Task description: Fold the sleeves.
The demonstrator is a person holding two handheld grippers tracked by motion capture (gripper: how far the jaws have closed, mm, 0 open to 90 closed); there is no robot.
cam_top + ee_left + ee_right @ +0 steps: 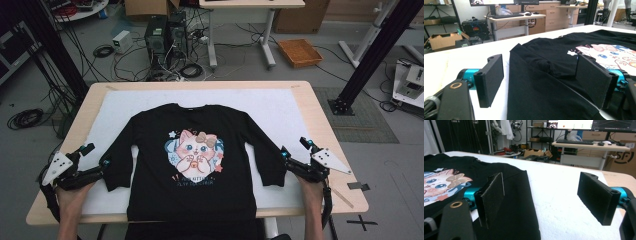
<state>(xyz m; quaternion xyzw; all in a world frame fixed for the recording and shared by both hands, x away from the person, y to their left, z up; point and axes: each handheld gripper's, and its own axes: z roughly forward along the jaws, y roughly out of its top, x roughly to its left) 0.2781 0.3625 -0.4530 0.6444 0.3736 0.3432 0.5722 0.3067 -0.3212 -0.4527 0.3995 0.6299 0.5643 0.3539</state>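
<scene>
Two grippers sit low at the near corners of the table (320, 115), one at each cuff of a black sweatshirt (192, 165) that lies flat, front up, on a white mat (280, 110).

At the left, the left gripper (96, 155) is held by a hand (75, 192) that comes in from the bottom edge. Its jaws stand wide apart and clamp nothing. In the left gripper view the end of the left sleeve (541, 92) lies in the gap between the two black pads (490, 80); the cloth fills most of the gap, but neither pad presses on it, and a strip of white mat shows between the left-hand pad and the sleeve edge. Whether the other pad grazes the cloth cannot be told.

In the middle, the sweatshirt's body runs from the collar at the far side to the hem at the near table edge, with both sleeves angled outward and down. A cartoon cat print (196, 149) sits on the chest.

At the right, the right gripper (294, 151) is also spread wide, gripping nothing. In the right gripper view the right sleeve (514, 202) lies beneath and just inside the left-hand pad (491, 197), while the other pad hangs over bare white mat, well apart from the cloth. The sleeve edge falls inside the gap, nearer the left-hand pad.
</scene>
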